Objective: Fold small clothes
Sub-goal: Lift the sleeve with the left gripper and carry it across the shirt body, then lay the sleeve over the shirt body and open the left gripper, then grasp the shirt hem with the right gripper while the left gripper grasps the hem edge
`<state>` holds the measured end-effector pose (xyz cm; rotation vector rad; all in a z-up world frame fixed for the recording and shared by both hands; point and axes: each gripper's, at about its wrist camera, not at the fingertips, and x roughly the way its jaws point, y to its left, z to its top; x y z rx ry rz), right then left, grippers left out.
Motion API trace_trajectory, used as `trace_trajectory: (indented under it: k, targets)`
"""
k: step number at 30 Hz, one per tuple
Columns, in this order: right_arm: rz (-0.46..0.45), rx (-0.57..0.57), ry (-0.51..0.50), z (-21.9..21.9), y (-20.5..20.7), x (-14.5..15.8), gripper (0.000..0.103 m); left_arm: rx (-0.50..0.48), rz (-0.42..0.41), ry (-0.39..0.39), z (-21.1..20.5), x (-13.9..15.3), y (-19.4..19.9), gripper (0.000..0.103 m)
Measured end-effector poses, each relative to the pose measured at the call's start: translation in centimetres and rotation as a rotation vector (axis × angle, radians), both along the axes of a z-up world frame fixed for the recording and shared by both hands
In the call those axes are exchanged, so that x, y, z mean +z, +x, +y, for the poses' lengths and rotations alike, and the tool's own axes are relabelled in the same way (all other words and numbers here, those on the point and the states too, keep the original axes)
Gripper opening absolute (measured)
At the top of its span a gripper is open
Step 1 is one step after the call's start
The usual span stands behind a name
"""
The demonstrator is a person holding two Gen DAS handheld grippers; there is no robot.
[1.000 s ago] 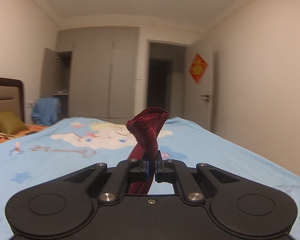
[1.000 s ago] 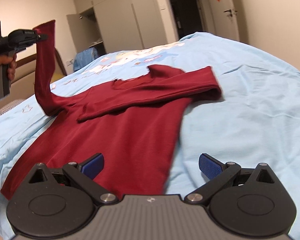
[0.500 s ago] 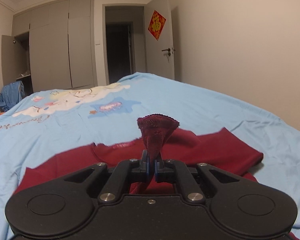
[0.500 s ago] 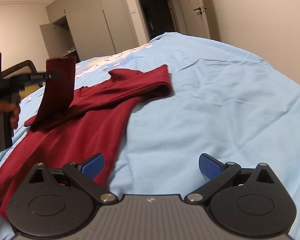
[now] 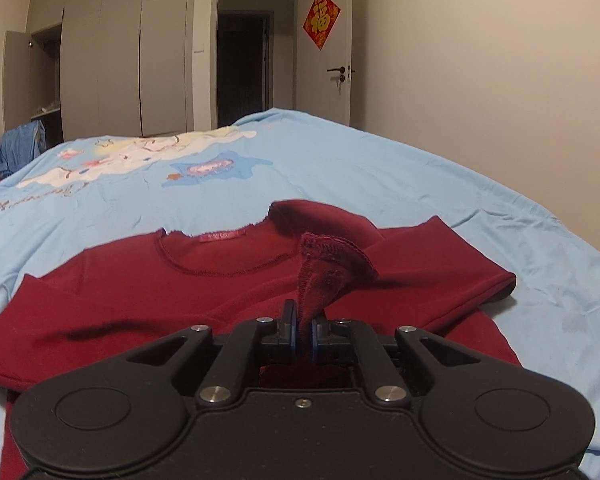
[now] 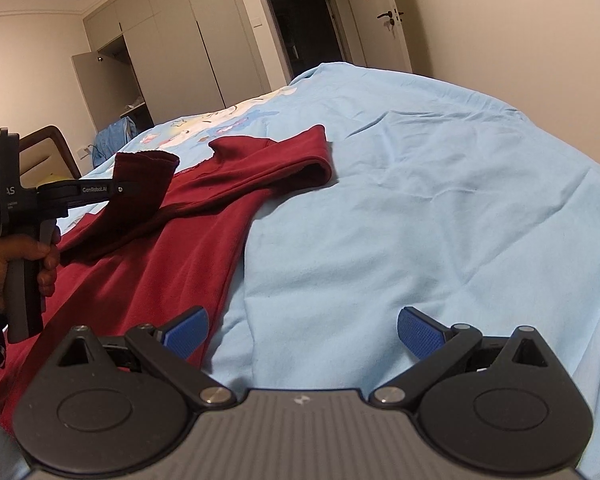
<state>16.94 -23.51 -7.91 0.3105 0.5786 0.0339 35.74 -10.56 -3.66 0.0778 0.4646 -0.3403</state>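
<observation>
The soft, limp maroon long-sleeved shirt lies on the blue bedsheet, its sleeve cuff pinched in the left gripper, best held by hems, while the right gripper gapes wide, empty.

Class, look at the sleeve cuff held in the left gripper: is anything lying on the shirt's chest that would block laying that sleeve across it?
Nothing visible does. The left gripper pinches the sleeve cuff above the red shirt, whose chest lies bare.
</observation>
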Motion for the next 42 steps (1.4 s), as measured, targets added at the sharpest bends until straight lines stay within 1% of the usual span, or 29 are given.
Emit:
trace_trajectory:
  k: [4,6,8,9,11,12,14,17,20,24,26,28,30,32,35,36,39,42]
  targets:
    - [0.000,-0.004,0.002,-0.1,0.0,0.1,0.103,-0.012,0.041,-0.006,0.1,-0.7,-0.3,0.016]
    - [-0.001,-0.004,0.001,-0.1,0.1,0.2,0.103,-0.012,0.058,-0.013,0.3,-1.0,-0.6,0.018]
    - [-0.001,0.002,-0.002,0.0,0.2,0.2,0.103,-0.011,0.074,-0.025,0.6,-1.3,-0.9,0.028]
    - [-0.001,0.005,-0.003,0.1,0.3,0.2,0.103,-0.008,0.082,-0.033,0.8,-1.4,-1.1,0.031]
    - [-0.001,0.014,-0.003,0.3,0.5,0.2,0.103,-0.003,0.097,-0.053,1.3,-1.6,-1.5,0.043]
    - [-0.002,0.019,-0.003,0.4,0.6,0.3,0.103,-0.001,0.103,-0.062,1.5,-1.7,-1.7,0.046]
    - [-0.003,0.033,-0.004,0.7,0.9,0.4,0.103,0.008,0.116,-0.077,2.1,-1.8,-2.3,0.055]
    - [-0.004,0.061,-0.007,1.3,1.4,0.6,0.103,0.029,0.129,-0.082,3.2,-1.8,-3.4,0.062]
    - [-0.002,0.085,-0.006,1.9,1.9,0.6,0.103,0.075,0.132,-0.090,4.7,-1.8,-4.7,0.076]
    - [0.006,0.122,0.000,2.6,2.8,0.7,0.103,0.179,0.130,-0.091,7.2,-1.6,-6.1,0.086]
    - [0.008,0.145,0.002,3.0,3.4,0.7,0.103,0.245,0.124,-0.081,8.4,-1.6,-6.7,0.095]
    - [0.011,0.173,0.006,3.6,4.2,0.9,0.103,0.303,0.113,-0.069,9.7,-1.6,-7.4,0.099]
    - [0.012,0.202,0.010,4.2,5.1,1.1,0.103,0.353,0.106,-0.067,10.9,-1.7,-7.9,0.100]
    - [0.009,0.234,0.012,4.9,6.2,1.4,0.103,0.398,0.112,-0.084,12.1,-1.9,-8.3,0.101]
    - [-0.001,0.279,0.016,6.2,8.2,1.9,0.103,0.440,0.120,-0.104,13.9,-2.0,-8.6,0.101]
    - [-0.005,0.293,0.020,6.6,8.9,2.1,0.103,0.454,0.119,-0.098,14.4,-1.9,-8.5,0.101]
    - [-0.022,0.315,0.014,7.9,11.3,2.7,0.103,0.510,0.106,-0.045,15.8,-1.4,-7.7,0.102]
    - [-0.057,0.325,-0.004,9.0,13.7,3.4,0.100,0.530,0.097,0.007,17.3,-1.2,-6.2,0.102]
